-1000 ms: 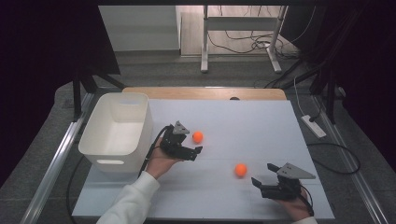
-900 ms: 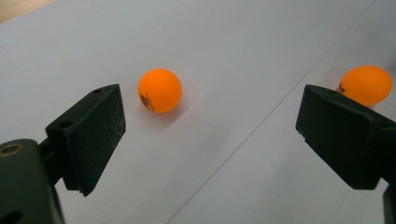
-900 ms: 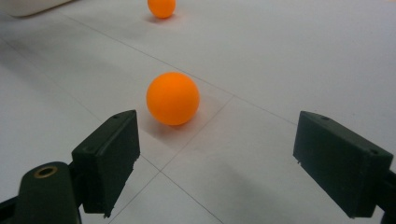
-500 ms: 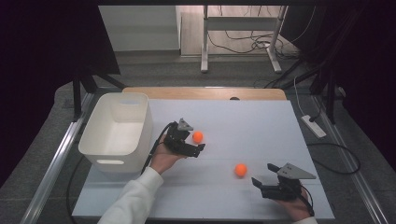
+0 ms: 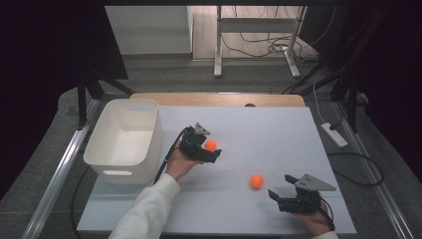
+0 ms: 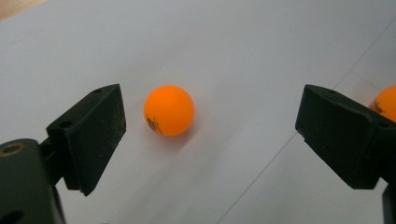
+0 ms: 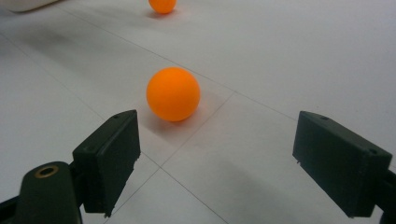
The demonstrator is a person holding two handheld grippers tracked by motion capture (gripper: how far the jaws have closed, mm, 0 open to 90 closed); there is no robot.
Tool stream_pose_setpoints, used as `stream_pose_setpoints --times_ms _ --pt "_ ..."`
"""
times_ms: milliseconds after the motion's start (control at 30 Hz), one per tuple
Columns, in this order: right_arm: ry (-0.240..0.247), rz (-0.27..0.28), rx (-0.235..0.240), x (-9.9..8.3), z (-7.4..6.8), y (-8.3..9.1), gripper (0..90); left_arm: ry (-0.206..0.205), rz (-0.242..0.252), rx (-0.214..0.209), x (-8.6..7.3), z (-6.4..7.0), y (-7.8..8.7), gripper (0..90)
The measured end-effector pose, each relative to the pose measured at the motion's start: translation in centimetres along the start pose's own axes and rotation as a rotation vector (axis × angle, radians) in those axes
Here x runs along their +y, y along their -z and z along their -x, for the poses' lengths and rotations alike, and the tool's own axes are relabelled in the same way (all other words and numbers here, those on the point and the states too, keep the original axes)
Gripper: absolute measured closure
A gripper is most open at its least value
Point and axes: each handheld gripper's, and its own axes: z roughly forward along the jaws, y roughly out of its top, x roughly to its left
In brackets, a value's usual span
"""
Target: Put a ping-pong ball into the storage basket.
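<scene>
1. worktop: white sheet on a wooden board, faint seam lines across it. carries everything below.
2. bin: white, open top, at the worktop's left edge, handle slot on the near wall. nothing seen inside.
3. left gripper: held in the person's left hand, white sleeve coming up from the bottom of the high view. sits just right of the bin, jaws spread wide. in the left gripper view both jaws stand well apart with bare worktop between them.
4. right gripper: near the front right of the worktop, grey three-cornered plate on top, jaws spread wide, nothing between them. in the right gripper view both jaws frame open worktop.
5. far ball: orange, on the worktop at the left gripper's tips. in the left gripper view it lies between the jaws, nearer the left one, touching neither. dark print on its lower side.
6. near ball: orange, on the worktop, just ahead and left of the right gripper, well apart from the far ball. in the right gripper view it sits ahead of the jaws, nearer the left one, not between them, on a seam line.
</scene>
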Motion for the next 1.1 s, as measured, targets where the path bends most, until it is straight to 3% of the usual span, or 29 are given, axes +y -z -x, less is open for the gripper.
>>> stream_pose_setpoints --times_ms 433,1100 --pt "-0.001 -0.007 -0.001 -0.1 0.0 0.0 15.0 -0.006 -0.042 0.024 1.5 -1.1 -1.4 9.5" --pt "-0.004 -0.013 0.001 -0.1 0.0 -0.1 15.0 0.03 -0.071 0.009 1.3 -2.4 -3.1 9.9"
